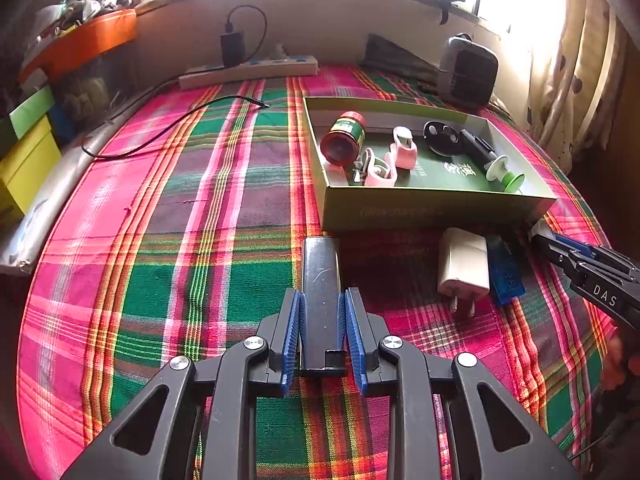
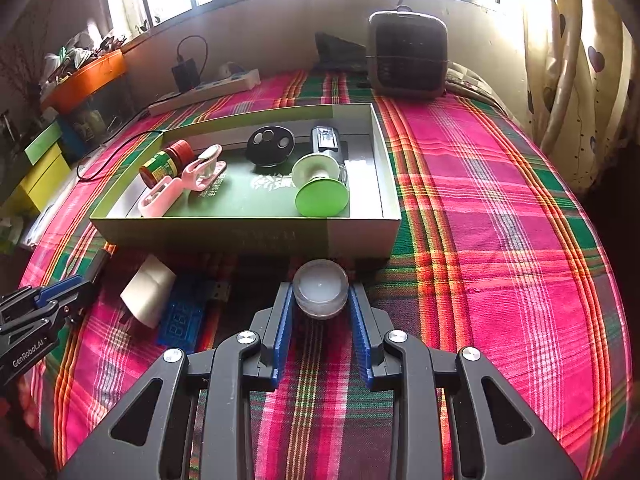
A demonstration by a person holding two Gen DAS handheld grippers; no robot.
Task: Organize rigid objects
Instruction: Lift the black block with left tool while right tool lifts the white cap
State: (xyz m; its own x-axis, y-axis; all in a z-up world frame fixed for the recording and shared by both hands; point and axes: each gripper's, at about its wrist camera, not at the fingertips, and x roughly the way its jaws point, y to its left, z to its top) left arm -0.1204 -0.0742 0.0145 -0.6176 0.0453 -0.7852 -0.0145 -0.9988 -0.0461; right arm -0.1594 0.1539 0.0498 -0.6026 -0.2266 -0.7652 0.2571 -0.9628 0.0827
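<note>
Your left gripper point(image 1: 322, 312) pinches the dark flat bar point(image 1: 321, 280), your right gripper point(image 2: 320, 300) pinches the small clear jar point(image 2: 320, 288) only at its tips, so it could roll free before clearing the green box point(image 2: 248, 236) wall just ahead; both point steeply downward.

Open plaid cloth point(image 1: 160, 208) left of the box point(image 1: 432, 210) — white charger point(image 1: 464, 268), blue module point(image 1: 506, 276) crowding its near wall.
</note>
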